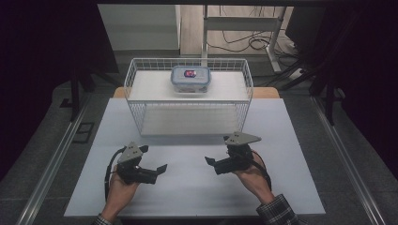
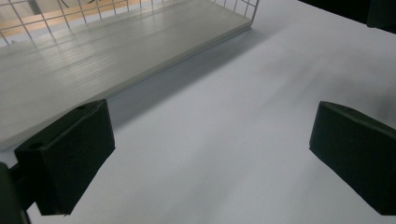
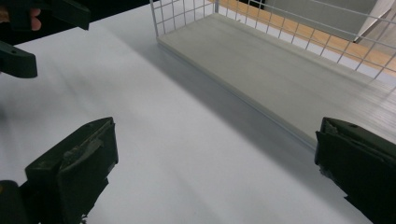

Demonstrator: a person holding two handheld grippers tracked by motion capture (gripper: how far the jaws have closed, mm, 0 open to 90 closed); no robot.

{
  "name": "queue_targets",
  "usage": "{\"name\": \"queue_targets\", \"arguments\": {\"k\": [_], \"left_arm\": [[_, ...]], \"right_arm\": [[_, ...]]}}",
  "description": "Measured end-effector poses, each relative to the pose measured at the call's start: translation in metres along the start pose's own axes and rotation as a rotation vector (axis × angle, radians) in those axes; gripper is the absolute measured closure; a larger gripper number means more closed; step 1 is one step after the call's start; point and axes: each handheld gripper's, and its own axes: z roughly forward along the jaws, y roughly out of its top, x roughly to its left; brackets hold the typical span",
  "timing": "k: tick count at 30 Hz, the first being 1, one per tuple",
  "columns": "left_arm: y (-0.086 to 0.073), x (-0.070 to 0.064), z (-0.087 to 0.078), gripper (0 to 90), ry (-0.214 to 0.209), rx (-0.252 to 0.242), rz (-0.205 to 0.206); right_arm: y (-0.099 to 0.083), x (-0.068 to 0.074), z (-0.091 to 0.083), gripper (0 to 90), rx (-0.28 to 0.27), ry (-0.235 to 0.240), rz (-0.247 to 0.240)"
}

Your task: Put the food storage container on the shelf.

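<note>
My left gripper is held low over the front left of the white table, jaws wide apart with nothing between them. In its own view, the left gripper frames bare tabletop. My right gripper hovers at the front right, also open and empty. The right gripper frames bare table in its own view too, with the left gripper at the upper left. A clear container with a blue lid sits on a white panel at the back middle of a white wire basket, well beyond both grippers.
The basket's pale bottom board lies just ahead of both grippers, with wire walls at its ends and far side. Metal rails run along both sides of the table. Desk legs and cables stand behind.
</note>
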Motion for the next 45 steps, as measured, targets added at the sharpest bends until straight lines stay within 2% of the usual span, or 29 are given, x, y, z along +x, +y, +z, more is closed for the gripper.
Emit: {"name": "queue_targets", "arguments": {"k": [5,11,20,29,36,38,39,41,42,44,45], "left_arm": [[-0.008,-0.002,-0.007,0.0,0.008,-0.001,-0.007],[-0.02,-0.005,-0.014,0.0,0.026,0.023,-0.003],[-0.038,-0.002,-0.032,0.0,0.079,0.056,0.004],[-0.056,0.001,-0.049,0.0,0.122,0.076,-0.028],[-0.069,0.004,-0.053,0.0,0.167,0.141,-0.03],[-0.077,0.006,-0.052,0.0,0.169,0.18,-0.048],[-0.077,0.006,-0.052,0.0,0.169,0.18,-0.048],[-0.083,0.01,-0.051,0.0,0.168,0.227,-0.078],[-0.083,0.01,-0.051,0.0,0.168,0.227,-0.078],[-0.087,0.013,-0.049,0.0,0.17,0.26,-0.097],[-0.087,0.013,-0.049,0.0,0.17,0.26,-0.097]], "right_arm": [[-0.011,0.0,-0.007,0.0,0.003,-0.016,0.022],[-0.025,-0.001,-0.018,0.0,0.014,-0.042,0.027],[-0.047,-0.004,-0.034,0.0,0.026,-0.083,0.036],[-0.064,-0.004,-0.046,0.0,0.048,-0.116,0.052],[-0.081,-0.003,-0.054,0.0,0.087,-0.136,0.062],[-0.087,-0.003,-0.054,0.0,0.106,-0.143,0.065],[-0.087,-0.003,-0.054,0.0,0.106,-0.143,0.065],[-0.096,-0.004,-0.054,0.0,0.146,-0.147,0.07],[-0.099,-0.004,-0.054,0.0,0.167,-0.147,0.069],[-0.103,-0.003,-0.053,0.0,0.198,-0.147,0.07],[-0.103,-0.003,-0.053,0.0,0.198,-0.147,0.07]]}}
